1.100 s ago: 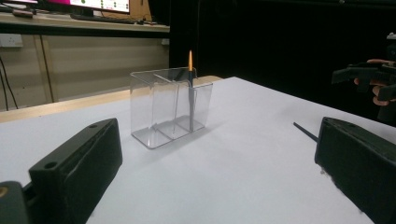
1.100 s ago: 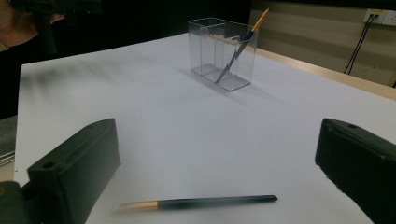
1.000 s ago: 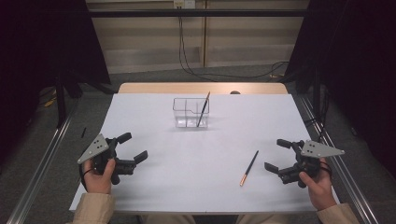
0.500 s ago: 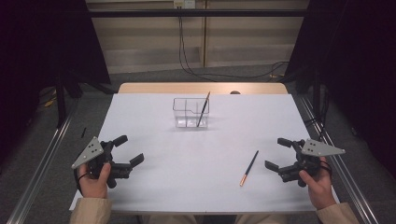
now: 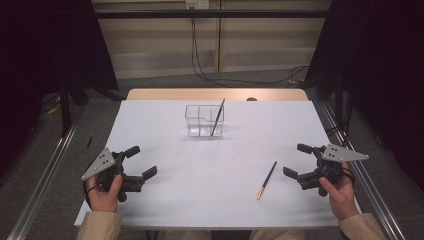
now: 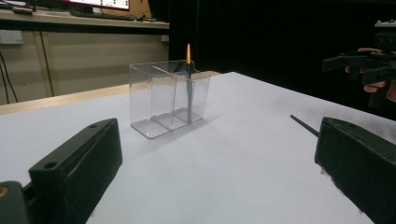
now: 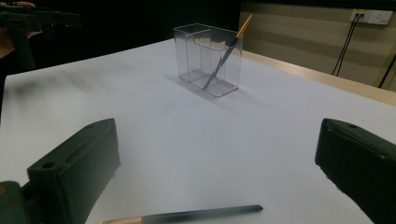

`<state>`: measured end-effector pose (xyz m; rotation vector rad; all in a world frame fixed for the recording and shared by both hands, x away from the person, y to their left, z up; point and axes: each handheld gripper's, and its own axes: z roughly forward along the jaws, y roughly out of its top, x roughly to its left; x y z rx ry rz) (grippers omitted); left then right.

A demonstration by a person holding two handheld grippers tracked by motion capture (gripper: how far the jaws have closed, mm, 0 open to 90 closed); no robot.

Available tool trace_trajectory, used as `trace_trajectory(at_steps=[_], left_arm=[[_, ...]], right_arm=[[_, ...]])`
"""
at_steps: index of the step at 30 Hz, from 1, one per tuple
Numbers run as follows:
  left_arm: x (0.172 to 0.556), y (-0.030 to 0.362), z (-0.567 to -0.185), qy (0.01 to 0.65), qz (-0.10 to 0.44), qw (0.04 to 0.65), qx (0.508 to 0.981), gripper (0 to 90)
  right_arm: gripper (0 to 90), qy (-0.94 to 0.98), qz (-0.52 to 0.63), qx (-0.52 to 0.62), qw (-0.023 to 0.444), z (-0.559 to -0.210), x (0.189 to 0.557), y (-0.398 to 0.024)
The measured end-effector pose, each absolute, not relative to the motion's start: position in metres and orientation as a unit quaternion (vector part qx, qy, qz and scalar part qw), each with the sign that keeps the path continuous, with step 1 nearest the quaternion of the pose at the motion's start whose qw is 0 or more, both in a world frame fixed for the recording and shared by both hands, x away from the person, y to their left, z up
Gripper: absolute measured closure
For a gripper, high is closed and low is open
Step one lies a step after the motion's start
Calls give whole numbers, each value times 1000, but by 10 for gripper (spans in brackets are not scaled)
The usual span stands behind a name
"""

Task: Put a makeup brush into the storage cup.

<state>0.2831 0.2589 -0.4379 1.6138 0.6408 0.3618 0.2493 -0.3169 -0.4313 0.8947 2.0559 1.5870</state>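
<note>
White sheet-covered table [image 5: 165, 130], dark curtained room, cables on far wall.
Left gripper [image 5: 140, 162] and right gripper [image 5: 298, 160] spread, empty; black gold-tipped pen [image 5: 266, 180] just left of right gripper; clear plastic divided box [image 5: 204, 120] ahead.

From my seat the bench [image 5: 165, 200] is covered in a matt white sheet, smooth like paper, with a pale wood edge showing at its far side. The holder [image 5: 204, 120] is clear, glossy plastic with see-through dividers. The pen lying flat [image 5: 267, 180] has a dark matt barrel and a shiny gold, metal-looking end; the pen standing in the holder [image 5: 217, 117] looks the same. My left hand-held gripper [image 5: 141, 162] and right hand-held gripper [image 5: 294, 160] have matt black plastic jaws, and each carries a dull grey metal-looking plate on top. My sleeves [image 5: 100, 231] are beige cloth.
</note>
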Motion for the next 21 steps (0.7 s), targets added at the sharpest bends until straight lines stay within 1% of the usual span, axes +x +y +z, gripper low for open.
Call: trace_trajectory(at_steps=[21], left_arm=[[285, 261, -436, 280, 162, 636, 701, 7]], right_arm=[[0, 733, 565, 330, 186, -430, 273, -313]])
